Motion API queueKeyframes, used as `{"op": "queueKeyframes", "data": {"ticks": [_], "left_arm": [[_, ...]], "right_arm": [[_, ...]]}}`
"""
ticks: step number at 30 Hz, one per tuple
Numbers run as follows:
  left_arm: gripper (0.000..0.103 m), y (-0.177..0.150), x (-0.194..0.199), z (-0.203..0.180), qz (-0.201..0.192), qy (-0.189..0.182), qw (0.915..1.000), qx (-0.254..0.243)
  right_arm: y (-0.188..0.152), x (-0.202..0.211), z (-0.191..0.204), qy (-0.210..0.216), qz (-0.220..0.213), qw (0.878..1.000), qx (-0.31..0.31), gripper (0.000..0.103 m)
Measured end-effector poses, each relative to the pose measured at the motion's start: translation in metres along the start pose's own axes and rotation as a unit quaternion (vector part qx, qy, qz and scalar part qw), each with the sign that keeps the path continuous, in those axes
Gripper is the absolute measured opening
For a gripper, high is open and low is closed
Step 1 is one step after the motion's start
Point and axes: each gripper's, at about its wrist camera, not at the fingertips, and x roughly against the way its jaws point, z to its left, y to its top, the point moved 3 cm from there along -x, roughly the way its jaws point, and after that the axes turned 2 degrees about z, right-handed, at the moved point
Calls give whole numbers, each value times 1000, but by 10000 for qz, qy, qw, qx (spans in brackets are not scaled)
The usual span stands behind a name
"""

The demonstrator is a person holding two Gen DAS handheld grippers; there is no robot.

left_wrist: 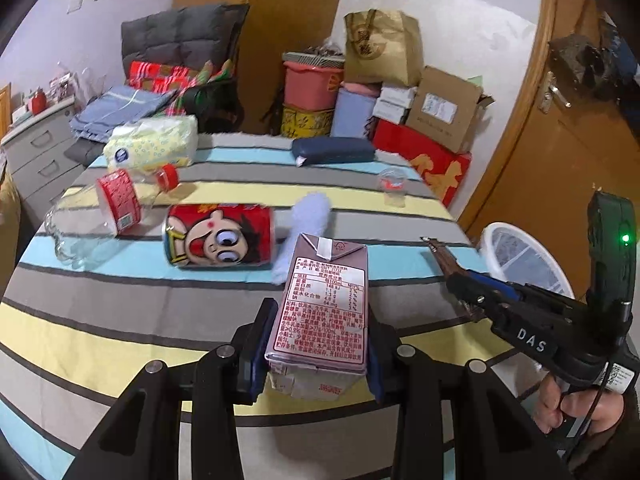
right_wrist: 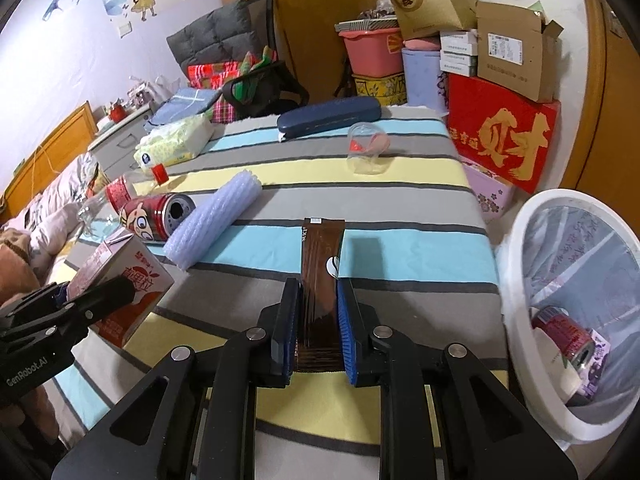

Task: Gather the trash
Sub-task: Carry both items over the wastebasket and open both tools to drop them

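Partly hidden in the bin [right_wrist: 532, 240] — a can [right_wrist: 568, 338], contents unclear.

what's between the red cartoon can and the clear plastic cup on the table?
The pale blue foam roll lies between the can and the cup; past it, bare striped tablecloth. Clearest in the right wrist view.

Two cans [right_wrist: 158, 216] [right_wrist: 568, 338], one bottle [left_wrist: 92, 216], one carton [left_wrist: 324, 304], one cup [right_wrist: 366, 146]

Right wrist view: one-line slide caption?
Right tongs clamp a brown sachet above the striped bedspread, white trash bin alongside.
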Motion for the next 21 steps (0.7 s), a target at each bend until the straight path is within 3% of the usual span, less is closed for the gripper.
{"op": "queueKeyframes", "data": {"ticks": [21], "left_arm": [[39,8,28,-85,-317,-195,9975,-601]], "right_arm": [[-6,58,-40,-296,-632,9969,-356,19]]}}
